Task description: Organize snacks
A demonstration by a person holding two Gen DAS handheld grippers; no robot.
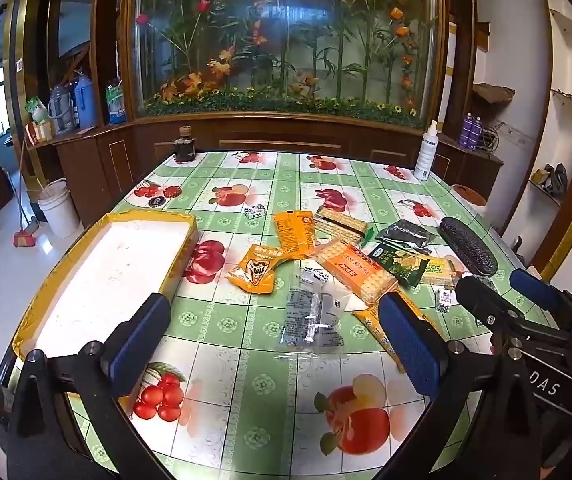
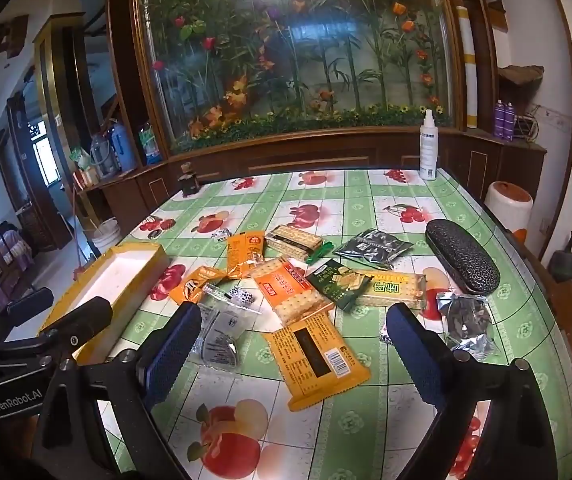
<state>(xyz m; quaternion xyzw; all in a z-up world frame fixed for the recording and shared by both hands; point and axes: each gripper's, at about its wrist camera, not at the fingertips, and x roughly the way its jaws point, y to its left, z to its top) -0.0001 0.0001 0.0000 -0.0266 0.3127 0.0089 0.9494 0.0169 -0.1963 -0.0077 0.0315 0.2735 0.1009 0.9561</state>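
Several snack packets lie loose mid-table. A clear packet (image 1: pixel 314 314) lies just beyond my open, empty left gripper (image 1: pixel 277 336). An orange packet (image 2: pixel 318 354) lies flat between the fingers of my open, empty right gripper (image 2: pixel 294 344), which also shows at right in the left wrist view (image 1: pixel 502 286). Other packets: an orange cracker pack (image 1: pixel 356 274), a small orange bag (image 1: pixel 251 270), a green pack (image 2: pixel 340 282), a silver bag (image 2: pixel 468 326). A yellow-edged white tray (image 1: pixel 105 276) stands empty at left; it also shows in the right wrist view (image 2: pixel 119 276).
A black glasses case (image 2: pixel 462 256) lies at right. A white spray bottle (image 2: pixel 428 146) stands at the far right corner and a dark bottle (image 1: pixel 183 146) at the far left corner. The table (image 1: pixel 253 388) has a green fruit-print cloth. A wooden cabinet stands behind.
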